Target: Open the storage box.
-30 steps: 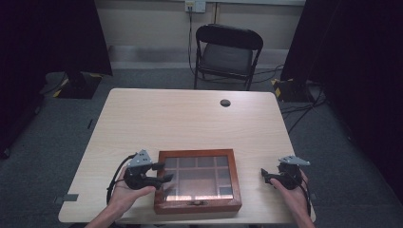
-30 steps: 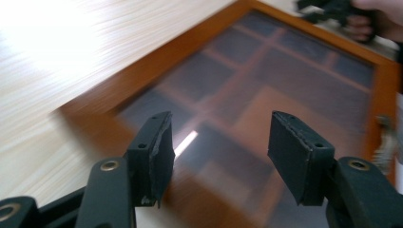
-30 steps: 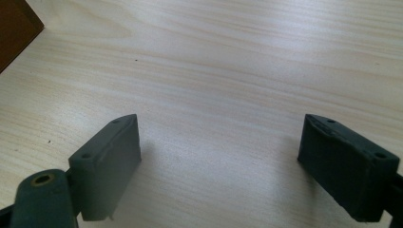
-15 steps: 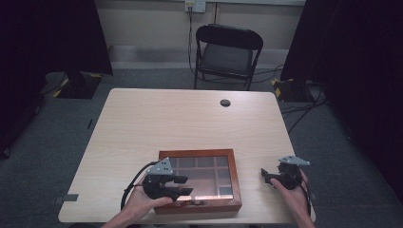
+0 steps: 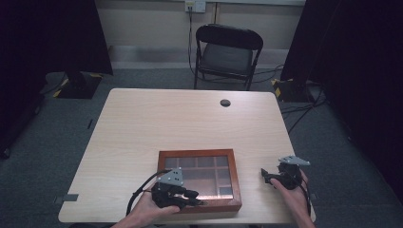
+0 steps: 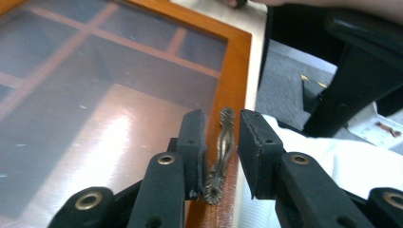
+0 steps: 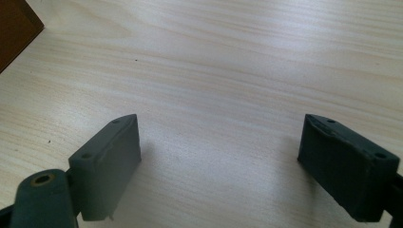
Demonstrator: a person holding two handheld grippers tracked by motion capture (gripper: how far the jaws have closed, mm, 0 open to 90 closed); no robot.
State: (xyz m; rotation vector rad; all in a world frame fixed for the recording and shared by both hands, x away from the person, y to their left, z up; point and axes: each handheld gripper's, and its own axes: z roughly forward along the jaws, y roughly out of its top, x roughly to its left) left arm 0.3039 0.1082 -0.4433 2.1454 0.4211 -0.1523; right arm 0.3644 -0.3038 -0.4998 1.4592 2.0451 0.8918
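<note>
A wooden box (image 5: 197, 153) with a glass lid and several compartments lies near the table's front edge. My left gripper (image 5: 196, 202) sits at the box's front rim. In the left gripper view the jaws of the left gripper (image 6: 222, 117) straddle a small brass handle (image 6: 221, 161) on the box frame (image 6: 235, 71). They are narrowly open, with a gap on the right side. My right gripper (image 5: 264, 175) rests to the right of the box, apart from it. In its own view the right gripper (image 7: 221, 126) is wide open over bare table, and the box corner (image 7: 14, 28) shows at top left.
The light wooden table (image 5: 190, 118) has a black round grommet (image 5: 225, 102) near its far edge. A black folding chair (image 5: 228, 52) stands behind the table. The person's white sleeve (image 6: 332, 161) lies just right of the box front.
My left gripper has moved right from the box's left side to its front rim, over the brass handle. The right gripper has stayed in place.
</note>
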